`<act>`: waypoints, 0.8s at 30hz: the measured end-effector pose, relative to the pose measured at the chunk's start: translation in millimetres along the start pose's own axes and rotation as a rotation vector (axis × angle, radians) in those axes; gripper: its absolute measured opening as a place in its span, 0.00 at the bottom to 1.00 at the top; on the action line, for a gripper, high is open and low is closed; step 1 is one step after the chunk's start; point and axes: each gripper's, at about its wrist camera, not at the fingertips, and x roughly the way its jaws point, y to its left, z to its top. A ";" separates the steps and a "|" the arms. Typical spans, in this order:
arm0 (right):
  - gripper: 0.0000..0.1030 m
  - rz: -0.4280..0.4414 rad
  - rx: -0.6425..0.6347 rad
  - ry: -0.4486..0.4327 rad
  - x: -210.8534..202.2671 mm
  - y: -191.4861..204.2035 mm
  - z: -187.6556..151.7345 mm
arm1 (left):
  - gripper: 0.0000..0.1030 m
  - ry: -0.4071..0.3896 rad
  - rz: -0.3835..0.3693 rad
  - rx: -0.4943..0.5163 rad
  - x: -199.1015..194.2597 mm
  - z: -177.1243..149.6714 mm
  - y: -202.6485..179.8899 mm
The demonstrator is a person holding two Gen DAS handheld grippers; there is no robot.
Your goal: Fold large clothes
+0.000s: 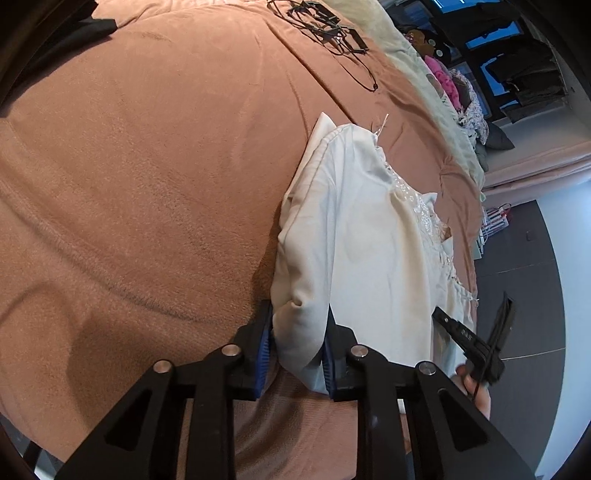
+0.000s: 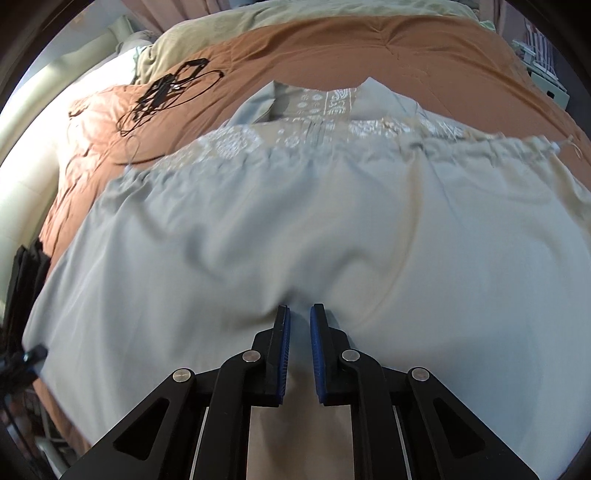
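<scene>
A large white garment with lace trim lies on a brown blanket on a bed. My left gripper is shut on a thick bunched fold of the garment's near edge. In the right wrist view the garment spreads wide, with its embroidered neckline at the far side. My right gripper has its blue pads close together on a pinched ridge of the cloth at the near hem. The right gripper's tip also shows in the left wrist view.
The brown blanket covers the bed. A black cable bundle lies at the far left of the bed, also seen in the left wrist view. Pale green bedding lies beyond. Clothes and floor are past the bed's edge.
</scene>
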 end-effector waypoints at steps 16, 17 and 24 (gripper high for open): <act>0.12 0.005 0.007 -0.001 10.6 -1.3 38.9 | 0.45 0.040 -0.030 -0.079 26.4 -0.8 19.1; 0.12 0.017 0.012 -0.006 5.9 -1.3 36.1 | 0.41 0.035 -0.019 -0.068 25.2 -1.4 17.3; 0.12 0.086 -0.017 -0.017 -28.5 6.6 -6.7 | 0.17 -0.013 -0.042 -0.004 -0.7 -5.0 -2.3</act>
